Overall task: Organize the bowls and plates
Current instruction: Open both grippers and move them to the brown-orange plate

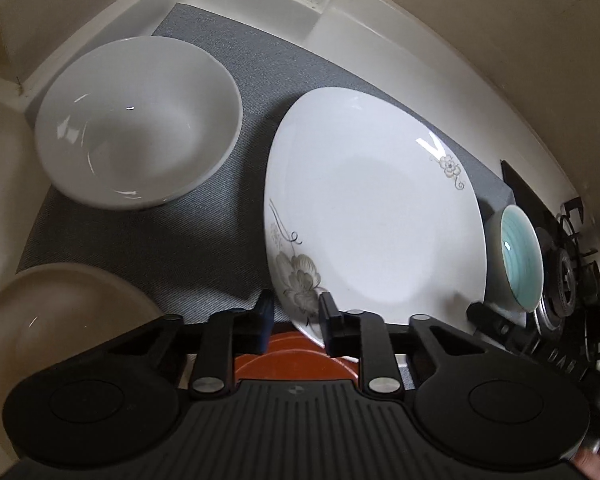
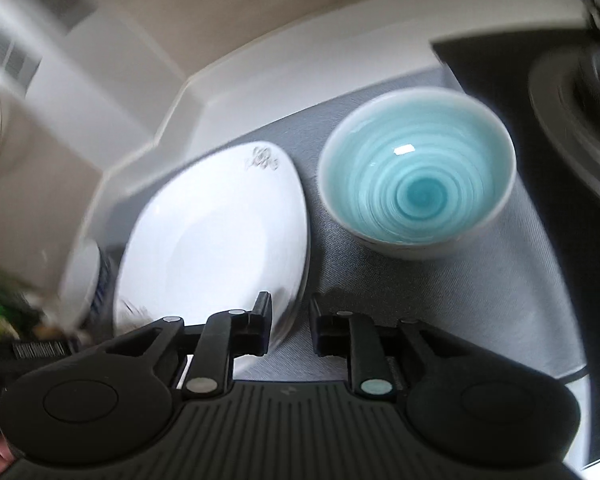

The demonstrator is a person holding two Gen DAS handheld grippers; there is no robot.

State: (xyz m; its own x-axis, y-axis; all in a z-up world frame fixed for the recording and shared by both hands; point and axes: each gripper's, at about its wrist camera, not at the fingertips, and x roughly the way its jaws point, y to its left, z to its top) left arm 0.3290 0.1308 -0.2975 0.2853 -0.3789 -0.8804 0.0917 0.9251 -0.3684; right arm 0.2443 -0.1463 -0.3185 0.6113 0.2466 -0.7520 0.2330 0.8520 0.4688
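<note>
Left tongs [image 1: 294,322] hover at the near left rim of the white floral plate [image 1: 374,216], jaws narrowly parted. Rim edge seems to sit in the gap, but pads pressing on it: cannot tell. Under the near rim an orange-red plate [image 1: 276,354] shows, so the floral plate appears to rest partly on it.

The plate lies on a grey mat [image 1: 236,88] on the counter. A large white bowl [image 1: 140,120] sits apart from it toward the back left, a beige bowl [image 1: 60,320] at near left, and a small teal-glazed bowl [image 1: 520,260] just beside the plate on its right, next to the gas burner [image 1: 568,280].

Right tongs [image 2: 290,320] are released, nothing between the jaws. They hang over the mat by the plate's near right edge, teal bowl ahead. This view is blurred.

Likely step: take the floral plate by its rim and seat it squarely on the orange-red plate.

How to do it well:
- Slide one jaw under the rim and one over, then close fully before lifting.
- Glazed rim looks slippery. Bite well in, not at the lip.
- Lift low and level. A big plate held at one edge will want to droop.
- Keep clear of the teal bowl when moving right.
- Right tongs could steady the opposite rim.
</note>
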